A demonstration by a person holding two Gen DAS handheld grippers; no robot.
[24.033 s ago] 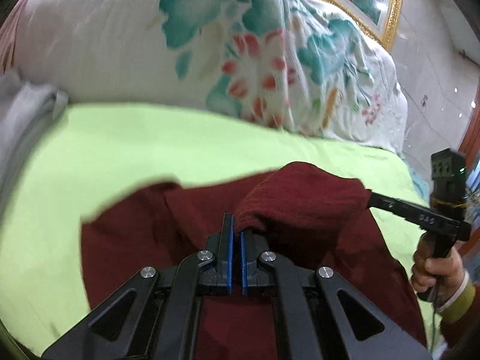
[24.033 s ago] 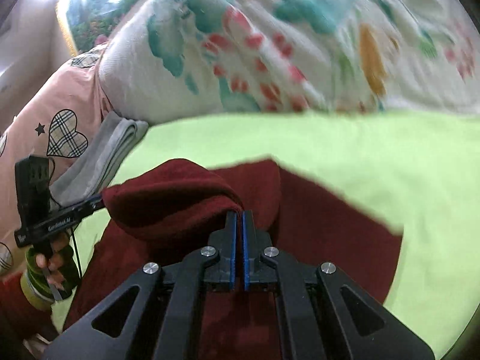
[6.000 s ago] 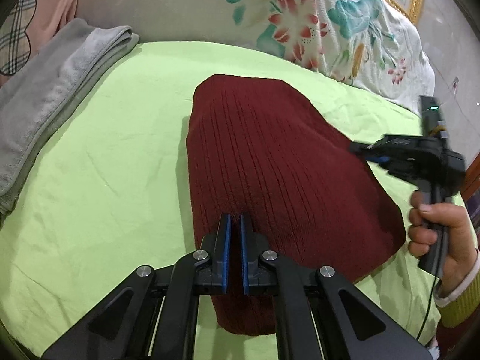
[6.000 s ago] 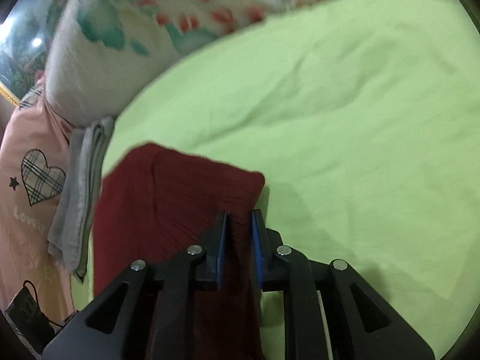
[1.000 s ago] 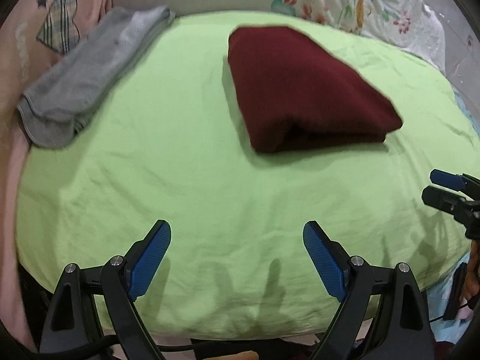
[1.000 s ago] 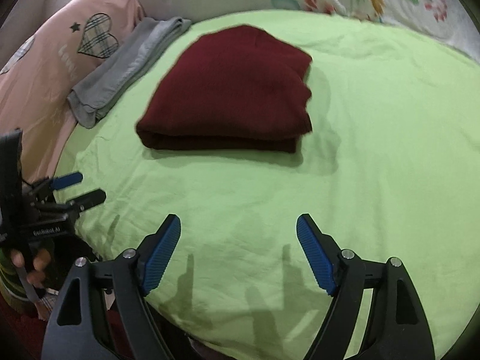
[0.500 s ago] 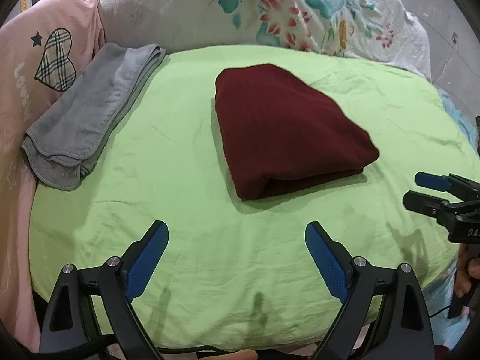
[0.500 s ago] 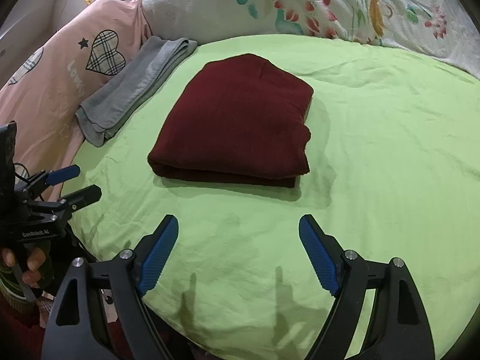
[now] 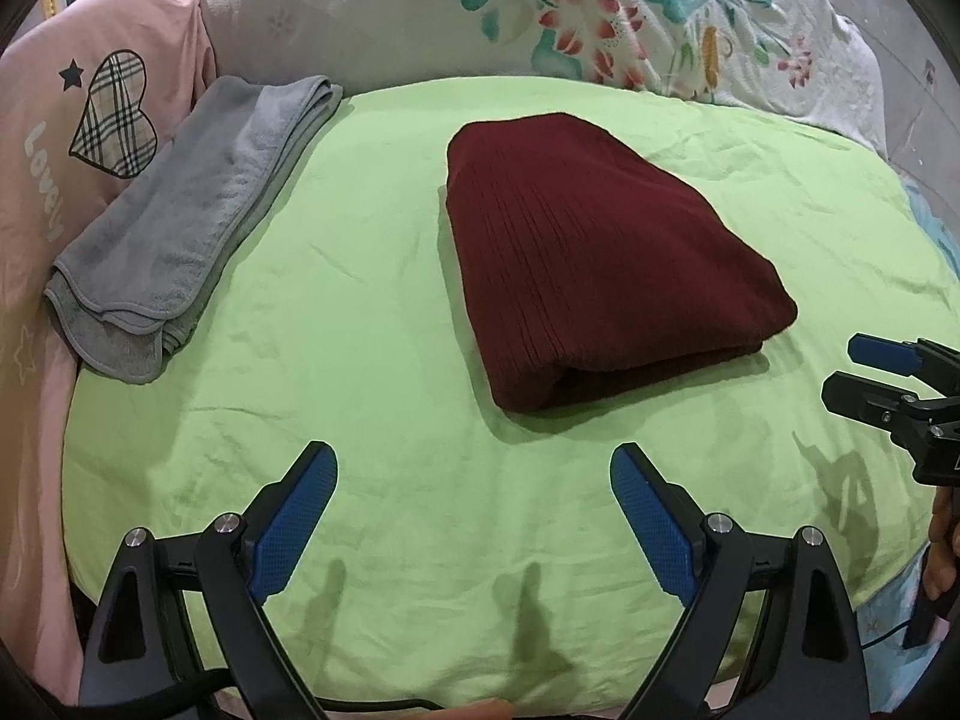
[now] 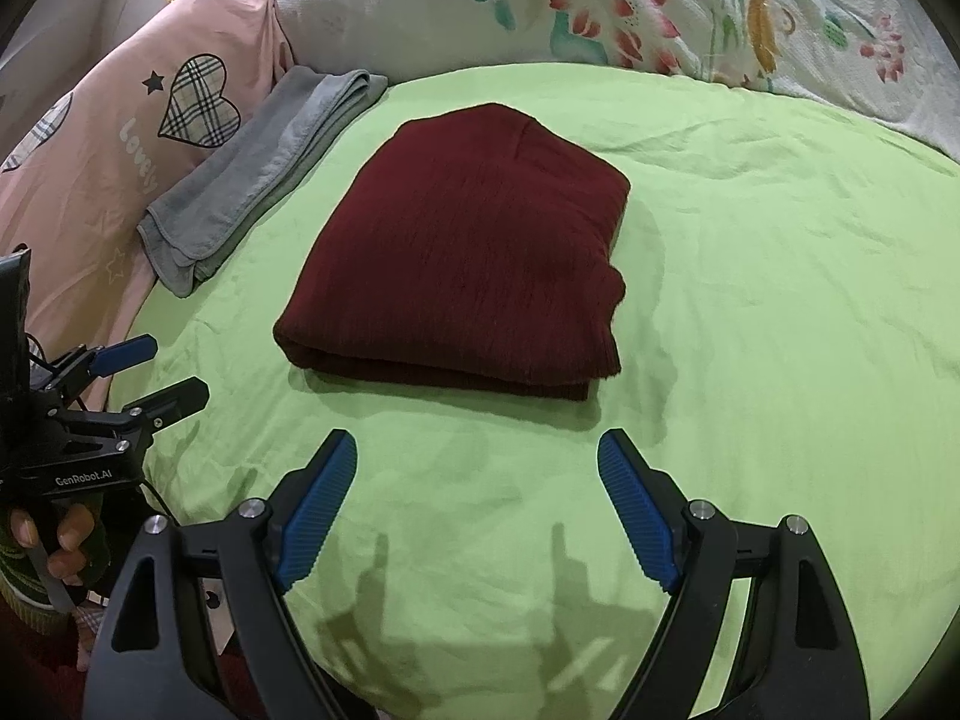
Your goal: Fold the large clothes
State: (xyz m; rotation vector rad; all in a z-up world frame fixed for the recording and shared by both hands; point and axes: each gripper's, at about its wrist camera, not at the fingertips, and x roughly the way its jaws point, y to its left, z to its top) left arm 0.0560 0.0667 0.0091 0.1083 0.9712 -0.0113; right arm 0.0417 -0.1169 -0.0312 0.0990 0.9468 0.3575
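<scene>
The dark red ribbed knit garment (image 9: 594, 252) now lies folded into a compact block mid-sheet on the lime green bedsheet (image 9: 372, 312), released since six seconds ago, left gripper (image 9: 474, 516) and right gripper (image 10: 477, 504) both spread wide and empty (folding apparently complete).

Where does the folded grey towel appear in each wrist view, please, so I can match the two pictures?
Left wrist: grey towel at left, beside the pink bedding.
Right wrist: grey towel at upper left.
Shared landmark: folded maroon sweater, lying to the towel's right in both views.
</scene>
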